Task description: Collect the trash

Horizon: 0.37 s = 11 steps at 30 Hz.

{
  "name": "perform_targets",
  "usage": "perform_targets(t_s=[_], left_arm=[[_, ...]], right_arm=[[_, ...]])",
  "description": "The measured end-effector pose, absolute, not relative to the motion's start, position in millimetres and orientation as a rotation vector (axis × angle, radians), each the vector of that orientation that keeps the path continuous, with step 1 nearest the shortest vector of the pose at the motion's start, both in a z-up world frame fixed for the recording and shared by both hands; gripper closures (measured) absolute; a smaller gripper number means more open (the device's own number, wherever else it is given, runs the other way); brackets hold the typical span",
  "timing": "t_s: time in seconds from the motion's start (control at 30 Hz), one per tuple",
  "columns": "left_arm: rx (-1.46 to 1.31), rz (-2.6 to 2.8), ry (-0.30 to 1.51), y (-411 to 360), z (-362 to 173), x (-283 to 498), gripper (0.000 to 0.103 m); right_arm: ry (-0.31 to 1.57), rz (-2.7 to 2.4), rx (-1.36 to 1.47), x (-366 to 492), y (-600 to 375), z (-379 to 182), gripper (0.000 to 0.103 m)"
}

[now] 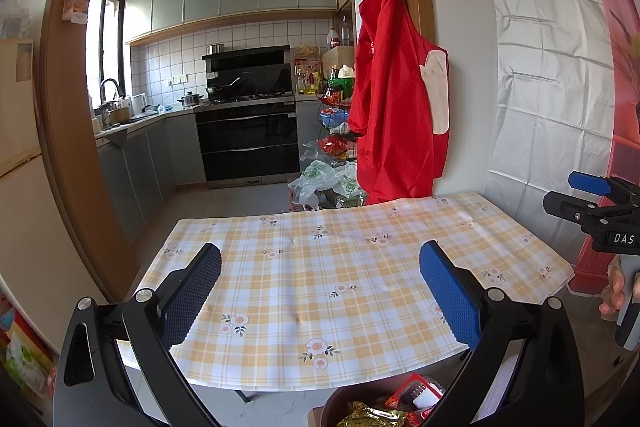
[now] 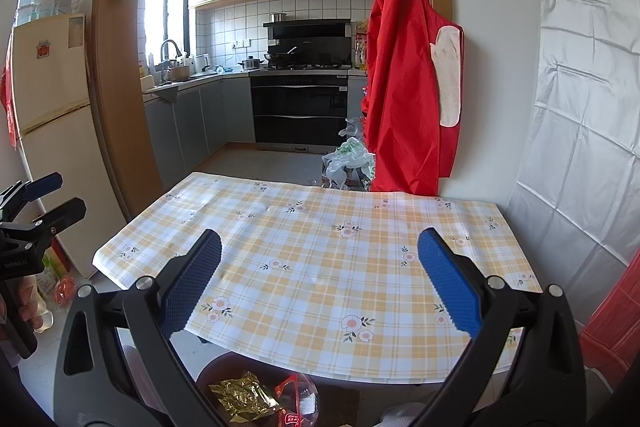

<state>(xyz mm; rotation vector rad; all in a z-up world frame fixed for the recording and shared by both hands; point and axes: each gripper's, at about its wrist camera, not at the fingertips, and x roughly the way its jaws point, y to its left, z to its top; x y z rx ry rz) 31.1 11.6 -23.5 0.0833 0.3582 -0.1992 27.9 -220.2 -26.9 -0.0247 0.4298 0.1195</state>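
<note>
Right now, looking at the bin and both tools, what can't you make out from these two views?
- Trash bin: cut off by the bottom edge in both views, so its depth and fill are unknown.
- Gold wrapper and red wrapper: print too small to read; left tool finger hides part in the left view.
- Right tool: open, holding nothing.
- Table's underside: hidden by the checked cloth.

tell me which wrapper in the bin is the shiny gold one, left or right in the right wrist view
The left one: the crinkled gold foil wrapper lies left in the brown bin; the wrapper to its right is clear plastic with red print.
</note>
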Motion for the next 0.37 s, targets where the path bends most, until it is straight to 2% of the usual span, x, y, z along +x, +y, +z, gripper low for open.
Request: perform_targets(t_s=[0.37], left_arm=[[0.071,-0.183,0.376,14.8,-27.6,35.5,0.006]], right_arm=[[0.433,0.118,-0.026,26.6,-220.0,-29.3,0.006]])
